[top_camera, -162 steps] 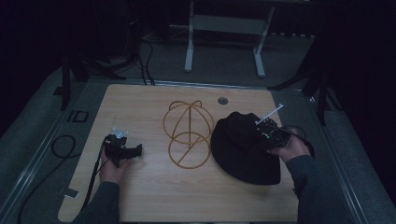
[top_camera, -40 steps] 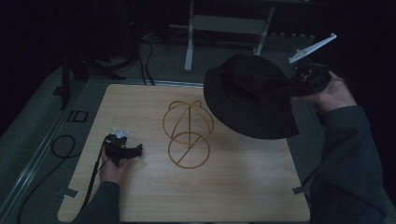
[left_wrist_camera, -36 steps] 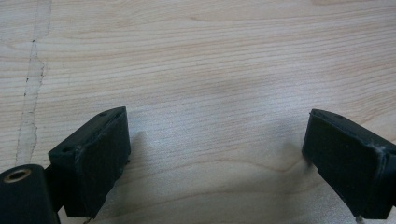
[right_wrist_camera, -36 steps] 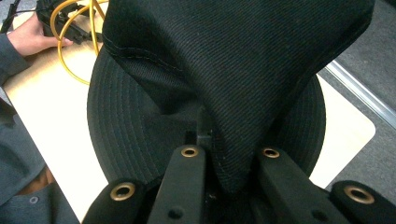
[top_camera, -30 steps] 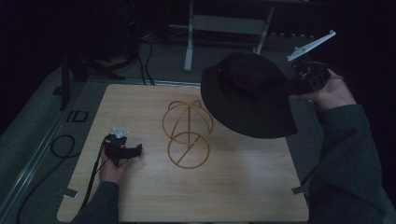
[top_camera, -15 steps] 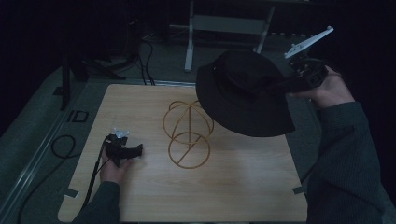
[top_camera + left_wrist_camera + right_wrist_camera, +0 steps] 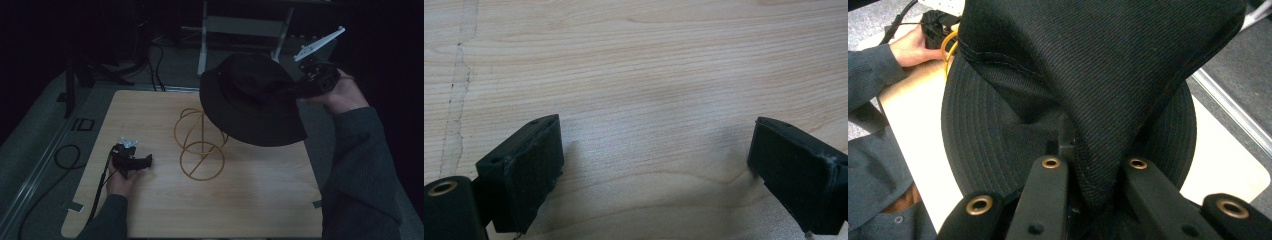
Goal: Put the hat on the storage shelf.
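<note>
Hat (image 7: 250, 100), black w/ stitched brim, hangs in the air over the far right part of the table (image 7: 260, 200), above and just right of the gold wire stand (image 7: 200, 142). Brim's lower edge overlaps the stand's top loops in the high view; can't tell if they touch.

Right gripper (image 7: 295, 90): held up off the table by the right hand (image 7: 340, 92), jaws clamped tight on a fold of the hat's crown. In the right gripper view the right gripper (image 7: 1083, 165) has the fabric bunched and pinched between both jaws, crown cloth draping up and over them, brim spread out below and behind. Grey plate on top of it sticks up toward the far right.

Left gripper (image 7: 142, 161): rests on the wood near the table's left side, left hand (image 7: 120, 180) around its body, well apart from stand and hat. In the left gripper view the left gripper (image 7: 654, 165) has jaws spread wide, nothing between them but bare wood grain; pads (image 7: 524, 165) sit close to the tabletop, touching no object.

Stand sits upright mid-table, ring base flat on the wood.
</note>
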